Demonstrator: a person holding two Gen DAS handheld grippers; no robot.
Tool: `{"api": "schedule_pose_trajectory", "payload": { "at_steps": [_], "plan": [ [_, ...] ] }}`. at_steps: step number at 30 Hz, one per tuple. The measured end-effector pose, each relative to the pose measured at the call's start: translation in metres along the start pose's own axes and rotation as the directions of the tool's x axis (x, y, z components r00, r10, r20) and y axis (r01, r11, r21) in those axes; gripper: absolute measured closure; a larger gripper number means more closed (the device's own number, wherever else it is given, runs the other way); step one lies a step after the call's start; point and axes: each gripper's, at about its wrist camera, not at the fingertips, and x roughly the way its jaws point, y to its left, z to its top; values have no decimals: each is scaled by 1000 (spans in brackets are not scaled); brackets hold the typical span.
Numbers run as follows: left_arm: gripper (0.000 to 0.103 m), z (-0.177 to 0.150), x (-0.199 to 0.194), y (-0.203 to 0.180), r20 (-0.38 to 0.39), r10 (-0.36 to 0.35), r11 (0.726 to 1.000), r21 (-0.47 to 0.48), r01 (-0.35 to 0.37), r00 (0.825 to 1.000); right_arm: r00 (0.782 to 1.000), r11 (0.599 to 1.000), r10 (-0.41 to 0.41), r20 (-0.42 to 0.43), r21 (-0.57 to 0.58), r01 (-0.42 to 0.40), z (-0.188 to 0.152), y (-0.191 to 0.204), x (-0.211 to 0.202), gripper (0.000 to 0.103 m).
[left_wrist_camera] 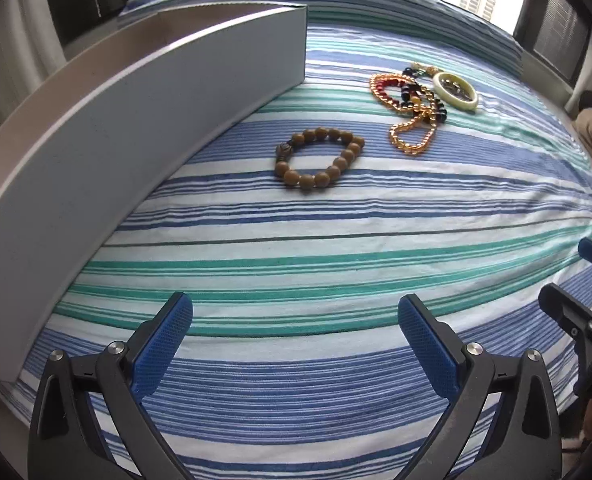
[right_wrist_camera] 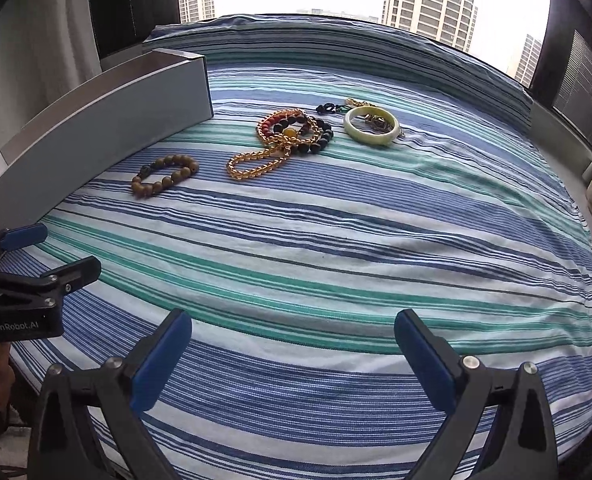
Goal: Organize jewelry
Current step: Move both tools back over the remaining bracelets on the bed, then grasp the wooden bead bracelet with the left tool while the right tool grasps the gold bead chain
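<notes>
The cloth (right_wrist_camera: 336, 232) is striped in blue, white and teal. The long box (left_wrist_camera: 135, 120) is pale grey. 1 bracelet (left_wrist_camera: 320, 158) has tan-brown beads, a chain (right_wrist_camera: 255, 164) is amber-gold, another strand (right_wrist_camera: 312, 136) mixes black and red beads, and the bangle (right_wrist_camera: 370, 125) is pale green. Both grippers carry blue pads (left_wrist_camera: 161, 350) on black frames.

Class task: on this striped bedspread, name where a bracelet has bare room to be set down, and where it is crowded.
Free: the wide stretch between both open grippers and the wooden bead bracelet. Crowded: the far side, where tangled bead strands overlap beside the pale bangle.
</notes>
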Motion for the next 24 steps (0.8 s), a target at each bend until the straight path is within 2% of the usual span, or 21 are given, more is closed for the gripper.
{"api": "schedule_pose_trajectory", "payload": {
  "at_steps": [4, 10, 12, 16, 20, 23, 24],
  "plan": [
    [1, 17, 12, 12, -18, -45, 999, 8, 46, 999, 999, 999, 38, -14, 9, -38, 3, 1, 7, 0],
    [1, 63, 44, 5, -39, -60, 989, 132, 65, 997, 996, 996, 86, -15, 10, -86, 20, 3, 15, 0],
    [1, 75, 58, -1, -45, -67, 983, 167, 73, 997, 994, 994, 109, -7, 18, -109, 31, 1, 17, 0],
    [1, 86, 78, -10, -45, -37, 976, 214, 46, 998, 987, 987, 162, -10, 18, -162, 60, -11, 32, 0],
    [1, 90, 82, -7, -38, -63, 976, 209, 70, 997, 983, 982, 181, -10, 46, -181, 93, -28, 64, 0],
    [12, 90, 80, -4, -24, -81, 977, 195, 84, 996, 979, 978, 204, -2, 50, -203, 117, -31, 91, 1],
    [20, 89, 78, -2, -19, -88, 975, 201, 90, 996, 978, 977, 209, -3, 39, -208, 123, -27, 99, 6]
  ]
}}
